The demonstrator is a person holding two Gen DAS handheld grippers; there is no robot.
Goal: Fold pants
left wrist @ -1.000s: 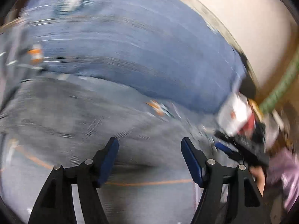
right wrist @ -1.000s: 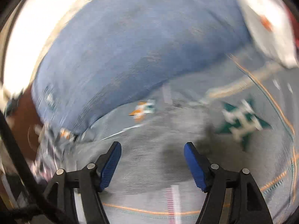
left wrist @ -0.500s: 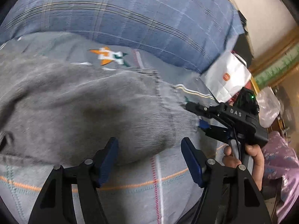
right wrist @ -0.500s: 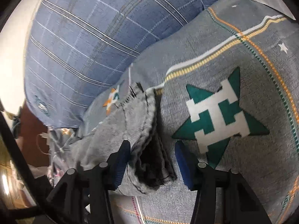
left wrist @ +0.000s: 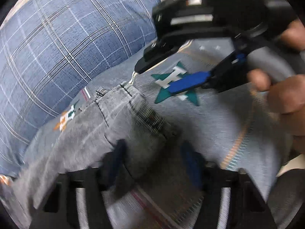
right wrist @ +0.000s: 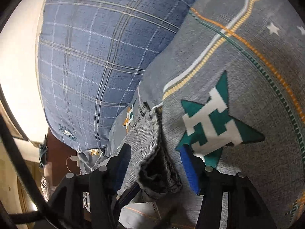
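Note:
Grey pants (left wrist: 133, 126) lie folded on a grey bed sheet (left wrist: 219, 126); their stacked end shows as the pants (right wrist: 152, 152) in the right wrist view. My left gripper (left wrist: 154, 162) is blurred and its jaws are closing, with the pants' end between them and a gap left at the right pad. My right gripper (right wrist: 156, 168) straddles the same folded end; its jaws are opening and the pads do not visibly press. In the left wrist view the right gripper (left wrist: 154, 80) hangs above the pants, held by a hand (left wrist: 282, 91).
A big blue plaid pillow (right wrist: 95, 57) borders the pants on the far left, seen too as the pillow (left wrist: 66, 47). A teal star print (right wrist: 219, 126) marks the sheet to the right. Past the bed's left edge are wooden furniture and a white charger (right wrist: 73, 159).
My left gripper swept right along the pants to their folded end, close to the right gripper, and its jaws narrowed. The right gripper's jaws widened a little around that end.

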